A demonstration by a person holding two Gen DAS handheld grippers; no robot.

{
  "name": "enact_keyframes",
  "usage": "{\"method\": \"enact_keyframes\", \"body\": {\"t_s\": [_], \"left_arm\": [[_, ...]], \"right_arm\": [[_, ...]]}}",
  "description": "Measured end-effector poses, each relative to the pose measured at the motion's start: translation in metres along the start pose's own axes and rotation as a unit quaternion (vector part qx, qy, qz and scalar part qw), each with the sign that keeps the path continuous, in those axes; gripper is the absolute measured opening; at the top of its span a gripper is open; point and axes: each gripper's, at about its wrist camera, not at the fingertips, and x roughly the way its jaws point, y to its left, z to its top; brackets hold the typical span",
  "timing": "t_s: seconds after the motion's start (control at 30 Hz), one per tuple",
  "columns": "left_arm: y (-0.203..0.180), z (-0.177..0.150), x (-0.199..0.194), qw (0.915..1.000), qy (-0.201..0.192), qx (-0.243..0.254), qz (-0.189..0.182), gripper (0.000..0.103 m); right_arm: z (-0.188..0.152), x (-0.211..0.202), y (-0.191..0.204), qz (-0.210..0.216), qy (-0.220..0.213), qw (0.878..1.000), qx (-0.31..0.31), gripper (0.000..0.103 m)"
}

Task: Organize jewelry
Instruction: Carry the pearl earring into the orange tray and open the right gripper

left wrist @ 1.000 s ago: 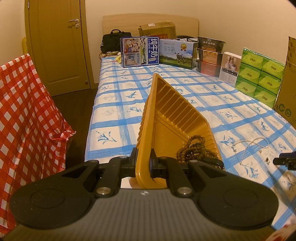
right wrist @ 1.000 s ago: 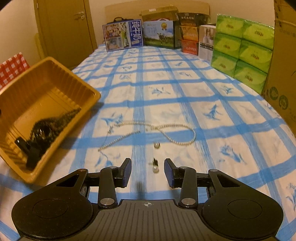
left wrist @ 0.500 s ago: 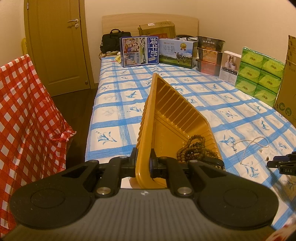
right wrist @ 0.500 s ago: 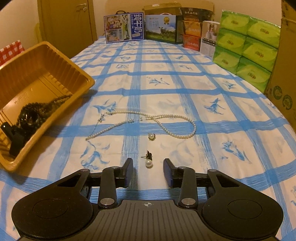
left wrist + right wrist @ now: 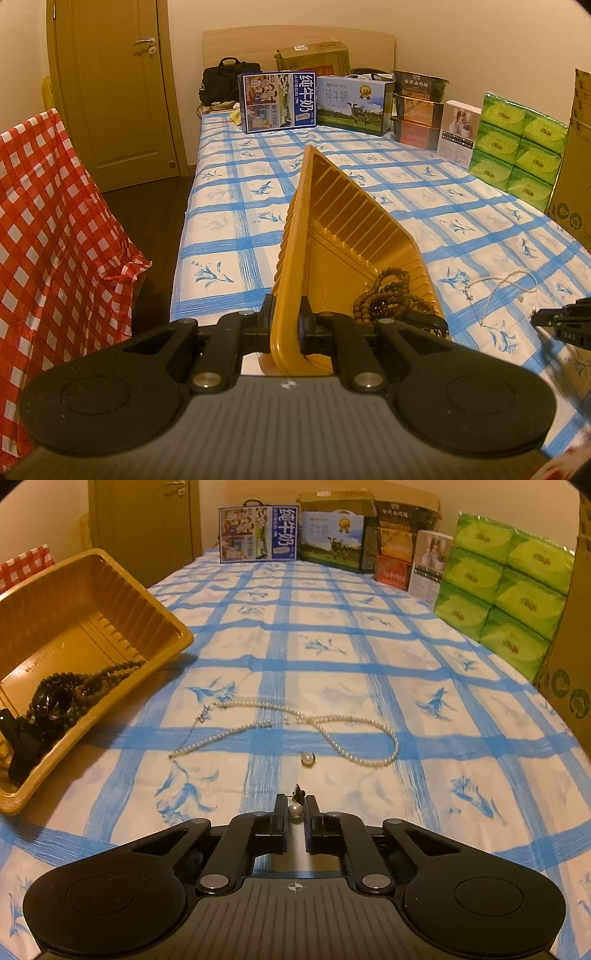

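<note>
**Right gripper pinching a pearl earring, left one hanging on to the tray**

Between the fingers of the right gripper [image 5: 296, 809] sits a small pearl earring [image 5: 295, 808], its dark clasp end poking out in front. The jaws have just been closing and now they're nearly together with the pearl squeezed right between the pads, down on the blue-checked tablecloth [image 5: 332, 657]. Just ahead of it is a second loose pearl earring [image 5: 307, 758], and beyond that a long pearl necklace [image 5: 314, 723] lying in a loose loop across the cloth, touching neither earring.

Over on the left, the left gripper [image 5: 286, 318] is clamped tight on the near wall of the yellow plastic tray [image 5: 332, 225], which is tilted up on one side. A pile of brown bead strands [image 5: 388, 291] is bunched in the tray's low corner, close to the gripper.

Further back there are milk cartons [image 5: 258, 533], some snack boxes and a stack of green tissue packs [image 5: 506, 587] along the right. A red-checked cloth [image 5: 48, 229] hangs off to the left, with a wooden door [image 5: 114, 85] behind it
</note>
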Motion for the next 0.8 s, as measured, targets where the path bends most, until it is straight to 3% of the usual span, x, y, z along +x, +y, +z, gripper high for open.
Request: {"method": "enact_keyframes", "body": {"t_s": [0.2, 0.47, 0.63, 0.8], "left_arm": [[0.0, 0.0, 0.0, 1.0, -0.001, 0.0, 0.0, 0.009], [-0.001, 0.0, 0.0, 1.0, 0.0, 0.0, 0.0, 0.009], [-0.001, 0.001, 0.0, 1.0, 0.0, 0.0, 0.0, 0.009], [-0.001, 0.001, -0.001, 1.0, 0.0, 0.0, -0.001, 0.009]], "right_arm": [[0.017, -0.023, 0.018, 0.027, -0.033, 0.999, -0.011, 0.008], [0.057, -0.043, 0.078, 0.109, -0.08, 0.989, -0.054, 0.008], [0.07, -0.035, 0.122, 0.155, -0.083, 0.98, -0.094, 0.008], [0.076, -0.021, 0.154, 0.176, -0.078, 0.973, -0.128, 0.008]]}}
